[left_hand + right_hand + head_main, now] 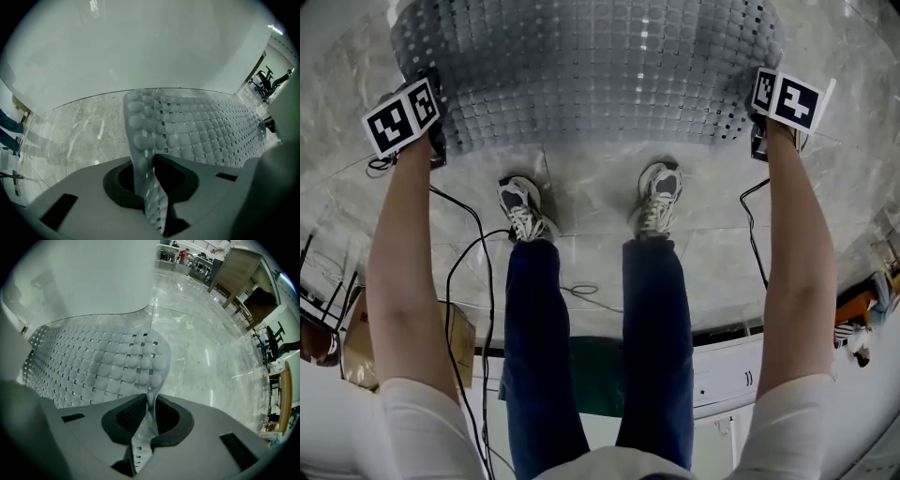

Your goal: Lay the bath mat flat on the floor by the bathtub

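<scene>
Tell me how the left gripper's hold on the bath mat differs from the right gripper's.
The left gripper grips the bath mat at its left near corner, the right gripper at its right near corner. Between the left gripper's jaws the mat stands as a tall fold; the right gripper's jaws pinch only a thin rounded corner. Shared: both are shut on the mat and point down at the floor.

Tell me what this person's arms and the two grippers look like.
Both arms are bare below white short sleeves. The left gripper and right gripper have pale grey bodies with black pads. Each carries a white cube with black square markers, and thin black cables trail from them.
</scene>
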{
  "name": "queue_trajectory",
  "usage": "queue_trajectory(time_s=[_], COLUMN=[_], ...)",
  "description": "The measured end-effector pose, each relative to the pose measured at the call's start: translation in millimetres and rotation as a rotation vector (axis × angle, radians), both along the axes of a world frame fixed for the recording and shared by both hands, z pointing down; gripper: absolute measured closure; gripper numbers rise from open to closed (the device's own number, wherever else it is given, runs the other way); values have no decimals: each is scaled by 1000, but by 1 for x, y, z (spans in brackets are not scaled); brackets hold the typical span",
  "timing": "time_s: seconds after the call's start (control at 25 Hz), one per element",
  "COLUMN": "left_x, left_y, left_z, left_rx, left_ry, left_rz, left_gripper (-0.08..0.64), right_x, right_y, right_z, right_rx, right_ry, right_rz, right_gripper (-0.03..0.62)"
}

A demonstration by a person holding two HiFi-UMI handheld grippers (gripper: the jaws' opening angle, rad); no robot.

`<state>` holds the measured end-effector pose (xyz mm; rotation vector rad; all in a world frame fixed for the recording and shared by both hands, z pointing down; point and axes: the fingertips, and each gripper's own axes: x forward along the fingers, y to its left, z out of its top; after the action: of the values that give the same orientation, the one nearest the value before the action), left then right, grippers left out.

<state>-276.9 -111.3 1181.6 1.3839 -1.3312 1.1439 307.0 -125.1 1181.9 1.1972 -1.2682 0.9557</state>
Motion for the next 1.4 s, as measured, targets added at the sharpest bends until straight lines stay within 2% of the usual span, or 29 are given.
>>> queue_trajectory(time_s=[0.16,0.32,0.36,0.48,0.52,0.6,0.68,0.72,0.8,0.96,1.2,1.4], left_x=[-2,-5,-9,-25,-28,-29,-29,-29,-29,-29,-37,-26], left_y=[-1,-1,-1,1,2,2,2,2,2,1,0,-2], left_z=[6,10,10,10,10,11,11,10,8,4,-6,-7], left_rx=[-33,-31,-24,8,14,8,-3,-6,-6,-10,-5,-10], left_ry=[-24,-37,-55,-135,-146,-148,-134,-126,-114,-109,-160,-127], left_rz=[-13,-33,-39,-119,-140,-147,-149,-149,-146,-141,-124,-112], left_gripper=[505,491,477,334,324,324,324,324,324,322,323,334], right_x=[1,3,3,4,4,7,13,17,24,32,24,17], right_y=[0,0,0,-1,-1,-1,0,1,6,13,10,8], right_z=[6,9,9,8,8,6,3,2,0,-4,-8,-12], right_rx=[-9,-13,-8,7,7,11,24,28,19,10,10,4], right_ry=[26,40,38,34,39,57,79,89,97,102,81,89], right_rz=[-17,-23,-16,9,12,28,64,81,104,127,143,128], right_gripper=[551,551,551,549,546,526,475,427,403,403,409,495])
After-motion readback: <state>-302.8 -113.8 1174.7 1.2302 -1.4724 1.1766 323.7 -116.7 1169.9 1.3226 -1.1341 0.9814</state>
